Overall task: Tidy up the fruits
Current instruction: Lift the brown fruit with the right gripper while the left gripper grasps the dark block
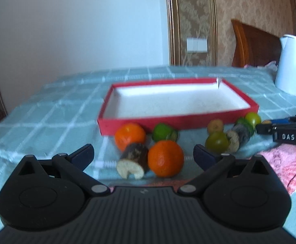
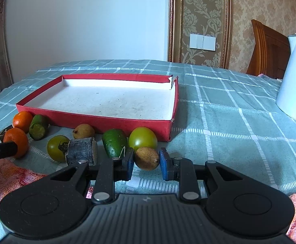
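Fingers of the right gripper [image 2: 146, 161] clamp a brown longan [image 2: 147, 158] low before the red tray [image 2: 115, 125]; left gripper [image 1: 144, 154] hovers wide beside an orange [image 1: 165, 158].

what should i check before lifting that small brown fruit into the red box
1. Right gripper straddles the brown fruit, one blue pad on each side: ok.
2. Firm grip: pads look close against the fruit, but contact cannot be confirmed: cannot tell.
3. Neighbours free of the fingers: the green tomato sits right behind and the green avocado presses near the left pad: not ok.
4. Red box has room, its white floor bare: ok.
5. Left gripper is open and off to the side by the oranges, outside the lift path: ok.
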The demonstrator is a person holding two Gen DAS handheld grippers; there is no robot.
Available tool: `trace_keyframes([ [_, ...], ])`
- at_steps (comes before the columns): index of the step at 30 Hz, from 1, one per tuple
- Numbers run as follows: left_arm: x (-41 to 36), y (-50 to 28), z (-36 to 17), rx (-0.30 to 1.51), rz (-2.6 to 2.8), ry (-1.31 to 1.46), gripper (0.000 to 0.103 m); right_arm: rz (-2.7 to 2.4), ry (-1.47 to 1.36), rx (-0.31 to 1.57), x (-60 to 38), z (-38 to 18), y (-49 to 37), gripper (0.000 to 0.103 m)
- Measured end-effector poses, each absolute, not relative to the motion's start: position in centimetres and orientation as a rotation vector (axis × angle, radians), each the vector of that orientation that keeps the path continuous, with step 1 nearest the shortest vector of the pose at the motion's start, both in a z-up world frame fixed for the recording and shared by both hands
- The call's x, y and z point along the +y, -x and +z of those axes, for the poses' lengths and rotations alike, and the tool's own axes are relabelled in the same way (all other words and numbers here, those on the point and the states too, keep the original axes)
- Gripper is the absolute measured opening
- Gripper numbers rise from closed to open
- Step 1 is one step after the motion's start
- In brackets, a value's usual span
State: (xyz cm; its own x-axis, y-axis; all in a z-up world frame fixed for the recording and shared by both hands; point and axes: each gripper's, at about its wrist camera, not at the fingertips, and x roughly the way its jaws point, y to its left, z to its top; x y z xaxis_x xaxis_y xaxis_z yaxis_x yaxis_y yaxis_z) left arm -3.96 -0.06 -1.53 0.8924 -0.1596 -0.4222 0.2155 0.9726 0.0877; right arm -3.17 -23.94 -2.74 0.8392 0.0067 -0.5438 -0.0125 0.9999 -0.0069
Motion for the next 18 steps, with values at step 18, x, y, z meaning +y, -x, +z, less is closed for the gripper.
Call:
trace_keyframes([
  [18,2.5,2.9,-2.8,0.504,-0.280,-0.264,0.096,0.011,-0.004,0.584,-24.0,-2.8,3.1,0.026],
])
